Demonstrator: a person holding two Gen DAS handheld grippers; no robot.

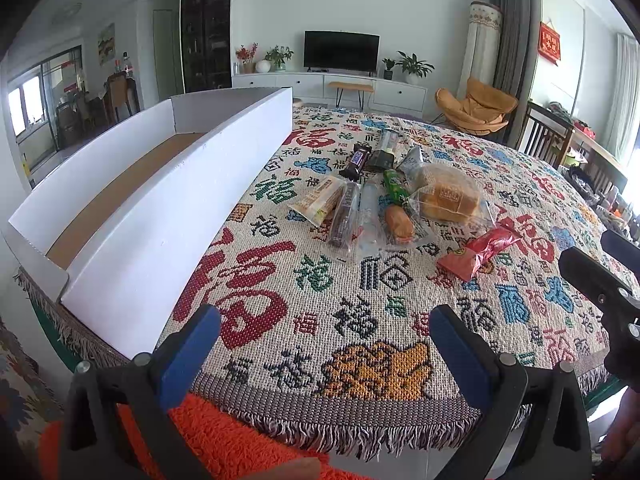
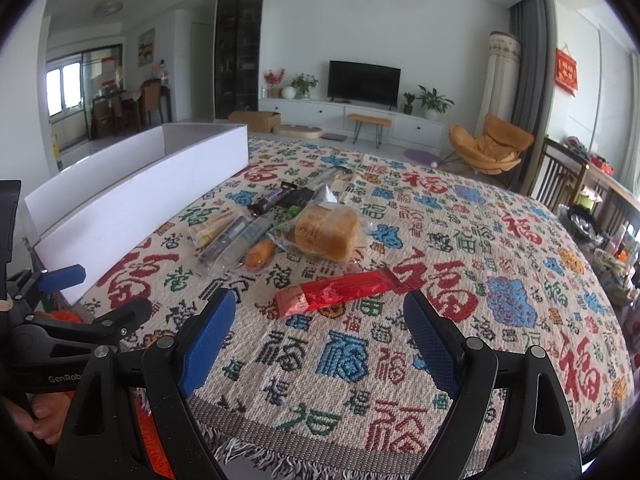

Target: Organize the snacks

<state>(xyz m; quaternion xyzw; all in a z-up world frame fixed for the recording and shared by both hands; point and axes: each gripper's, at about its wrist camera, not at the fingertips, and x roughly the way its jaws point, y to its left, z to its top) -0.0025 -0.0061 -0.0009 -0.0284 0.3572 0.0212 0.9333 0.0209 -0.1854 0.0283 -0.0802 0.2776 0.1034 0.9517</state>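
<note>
Covering the whole surface, a woven cloth with red, blue and green characters hangs its fringe over the near edge. Along the left edge lies a long white box, open-topped, its brown floor bare; the strip of cloth between its right wall and the snacks is free. The snacks sit in a loose cluster toward the middle: a bagged bread loaf is the biggest, touching an orange bun and several clear and dark wrapped bars just to its left, with a dark chocolate bar at the far side. A red packet lies apart, nearer the near edge, with open cloth all around it and a broad bare stretch toward the right edge. Both the left tongs and the right tongs hover at the near edge, spread wide and holding nothing; the right pair points at the red packet.
</note>
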